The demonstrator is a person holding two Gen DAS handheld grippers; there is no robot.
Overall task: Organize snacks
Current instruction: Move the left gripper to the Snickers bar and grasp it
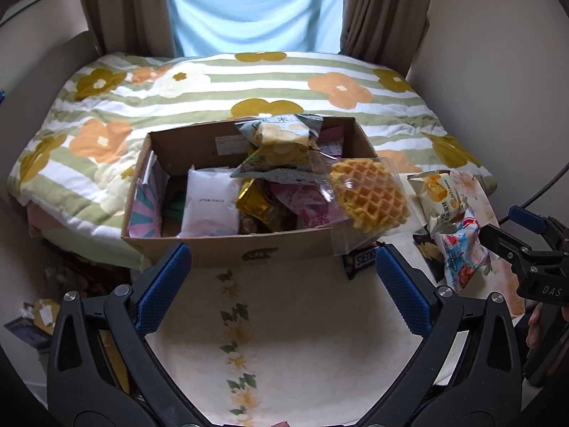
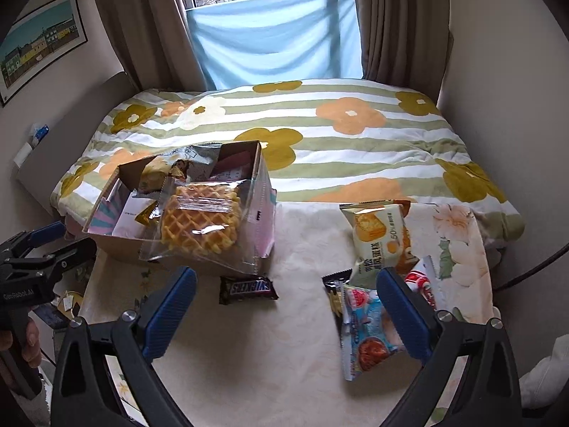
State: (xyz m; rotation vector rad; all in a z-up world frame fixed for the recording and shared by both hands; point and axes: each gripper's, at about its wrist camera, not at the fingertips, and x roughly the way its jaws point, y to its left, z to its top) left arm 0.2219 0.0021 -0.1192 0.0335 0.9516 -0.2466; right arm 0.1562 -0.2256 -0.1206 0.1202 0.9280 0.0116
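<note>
Risk no. 1: waffle pack (image 2: 199,222), mid-left of the right-wrist frame, overhangs the near rim of the cardboard box (image 1: 227,247) and may slide off if nudged. Snickers bar (image 2: 248,289) lies on the worktop (image 2: 270,348) just beside the box; loose packets (image 2: 370,327) sit lower right. Left gripper (image 1: 282,291) hovers spread wide before the box, holding nothing. Right gripper (image 2: 286,315) likewise spread, angled down, w/ one finger overlapping the blue packet.
</note>
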